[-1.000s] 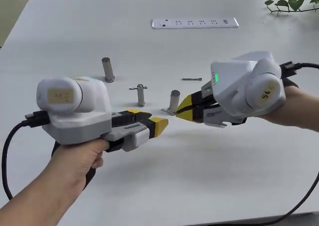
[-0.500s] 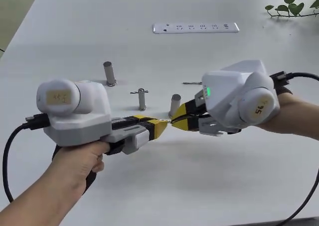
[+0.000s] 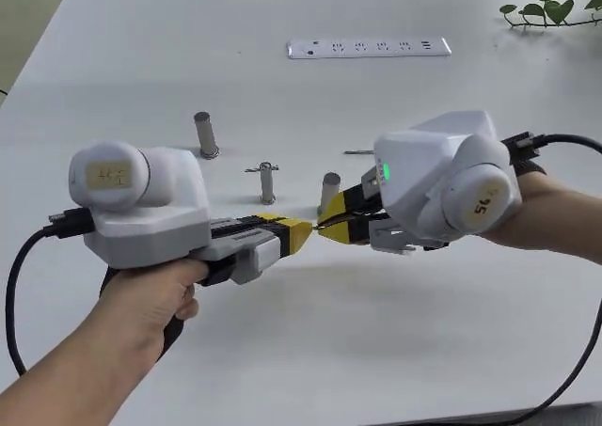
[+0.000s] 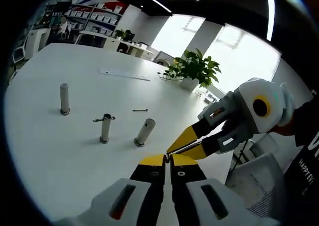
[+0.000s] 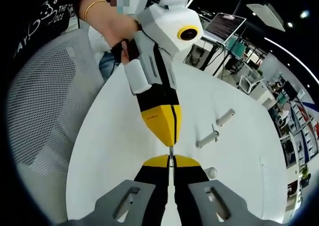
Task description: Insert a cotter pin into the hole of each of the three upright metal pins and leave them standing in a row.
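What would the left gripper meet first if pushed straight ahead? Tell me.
The cotter pin clamped in the right gripper: its end sits at the shut tips of the left gripper, seemingly touching; the right gripper's jaws lie behind.

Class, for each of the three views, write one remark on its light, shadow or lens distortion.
Head view: soft, even light, faint shadows by the metal pins, power strip undistorted. Left gripper view: windows blown out, table edge curved by fisheye. Right gripper view: table edge bowed, ceiling lights glaring.
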{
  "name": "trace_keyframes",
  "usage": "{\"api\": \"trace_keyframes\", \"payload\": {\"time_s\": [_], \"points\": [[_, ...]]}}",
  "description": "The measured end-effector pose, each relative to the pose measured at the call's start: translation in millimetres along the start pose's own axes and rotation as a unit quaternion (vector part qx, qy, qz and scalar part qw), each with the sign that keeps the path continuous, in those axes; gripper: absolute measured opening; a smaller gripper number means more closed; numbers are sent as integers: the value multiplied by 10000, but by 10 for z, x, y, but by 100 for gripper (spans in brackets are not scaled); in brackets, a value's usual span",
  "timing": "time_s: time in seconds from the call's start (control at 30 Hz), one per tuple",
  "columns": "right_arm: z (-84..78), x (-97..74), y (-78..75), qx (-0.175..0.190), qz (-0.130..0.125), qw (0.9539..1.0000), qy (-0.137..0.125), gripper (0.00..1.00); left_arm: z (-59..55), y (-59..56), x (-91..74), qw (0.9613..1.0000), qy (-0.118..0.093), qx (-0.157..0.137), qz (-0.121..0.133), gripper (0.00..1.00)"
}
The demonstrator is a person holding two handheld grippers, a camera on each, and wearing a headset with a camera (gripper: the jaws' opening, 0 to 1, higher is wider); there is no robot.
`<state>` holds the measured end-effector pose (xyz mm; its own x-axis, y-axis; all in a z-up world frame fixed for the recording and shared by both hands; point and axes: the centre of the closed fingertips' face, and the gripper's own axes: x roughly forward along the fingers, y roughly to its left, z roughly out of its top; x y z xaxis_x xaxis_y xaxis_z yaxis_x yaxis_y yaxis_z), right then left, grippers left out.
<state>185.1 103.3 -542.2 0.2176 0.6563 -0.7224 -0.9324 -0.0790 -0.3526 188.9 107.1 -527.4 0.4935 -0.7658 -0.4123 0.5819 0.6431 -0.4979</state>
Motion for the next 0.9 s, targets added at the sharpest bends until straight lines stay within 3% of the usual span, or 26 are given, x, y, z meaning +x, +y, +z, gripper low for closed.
{"api": "trace_keyframes", "payload": {"time_s": [0.4, 0.5, 0.6, 0.7, 0.9], "points": [[-2, 4, -15, 554, 41, 9984, -143, 0, 20, -1, 1, 9992, -36, 405, -4, 0], [-9, 11, 8, 1016, 131, 9944, -256, 0, 7, -1, 1, 9988, 2, 497, -41, 0], [-62, 12, 41, 1513, 270, 9877, -300, 2, -5, 13, -11, 9979, 41, 638, -45, 0], [-132, 13, 34, 1770, 309, 9831, -339, 3, -28, 30, -30, 9977, 77, 669, -77, 0], [-171, -13, 92, 2709, 531, 9589, -662, 7, -62, 6, -64, 9956, 158, 877, -295, 0]]}}
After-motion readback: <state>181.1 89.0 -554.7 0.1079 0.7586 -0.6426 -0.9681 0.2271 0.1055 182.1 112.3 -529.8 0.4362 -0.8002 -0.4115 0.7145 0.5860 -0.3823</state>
